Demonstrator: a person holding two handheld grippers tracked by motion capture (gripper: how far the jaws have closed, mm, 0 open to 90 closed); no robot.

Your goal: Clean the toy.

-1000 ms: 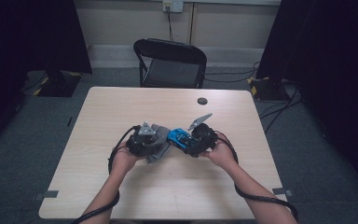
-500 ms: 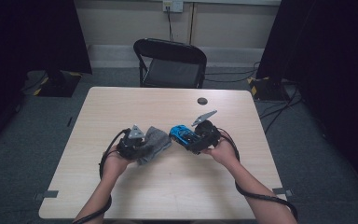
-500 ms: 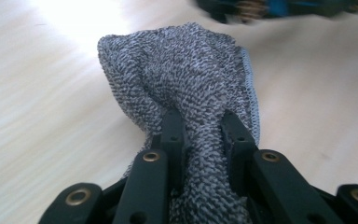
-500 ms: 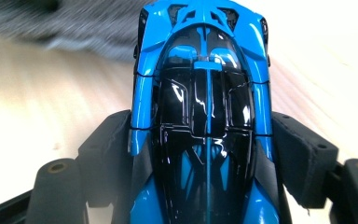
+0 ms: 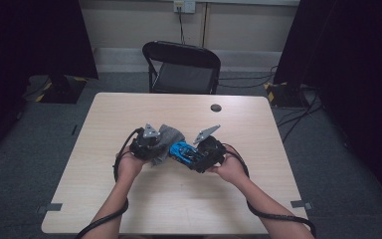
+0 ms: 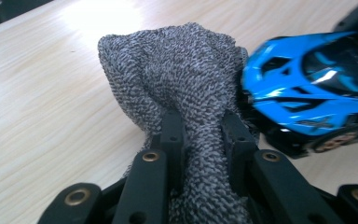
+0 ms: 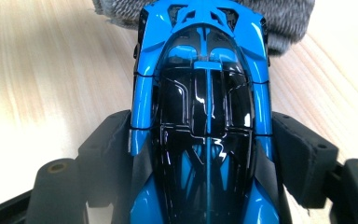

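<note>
Near middle of the table [image 5: 129, 209]: I hold both grippers just above the wood, facing each other, cloth against car.
My left gripper [image 6: 204, 135]: jaws clenched tight on a bunched grey cloth [image 6: 177, 79]; the fabric bulges out beyond the jaws in a loose wad.
My right gripper [image 7: 205, 154]: jaws clamped on the flanks of a blue toy car [image 7: 205, 93], roof up, its free end pointing at the cloth.
Where the things are: in the high view the car [image 5: 183, 151] sits between my two hands, the cloth [image 5: 168, 139] to its left and slightly farther away; the wad touches the car's end.
Work in hand, as I judge it: wiping the car with the cloth.
Left hand [image 5: 128, 164]: forearm comes up from the near edge, wrist angled right, grey plate on top.
Right hand [image 5: 231, 167]: forearm angles in from the near right, wrist turned left, gripper roughly level and tipped toward the cloth.
Risk, car slipping: the body is glossy and tapered, so a hard push from the cloth could slide it back through the jaws or twist it.
Risk, cloth snagging: loose loops could catch on the car's fins or wheels and tug the fabric out of my grip.
Risk, collision: the grippers are close, so overshooting could knock jaw against jaw.
Far side: a small dark disc [image 5: 216, 107] lies on the wood, well apart; a chair [image 5: 181, 64] stands beyond.
</note>
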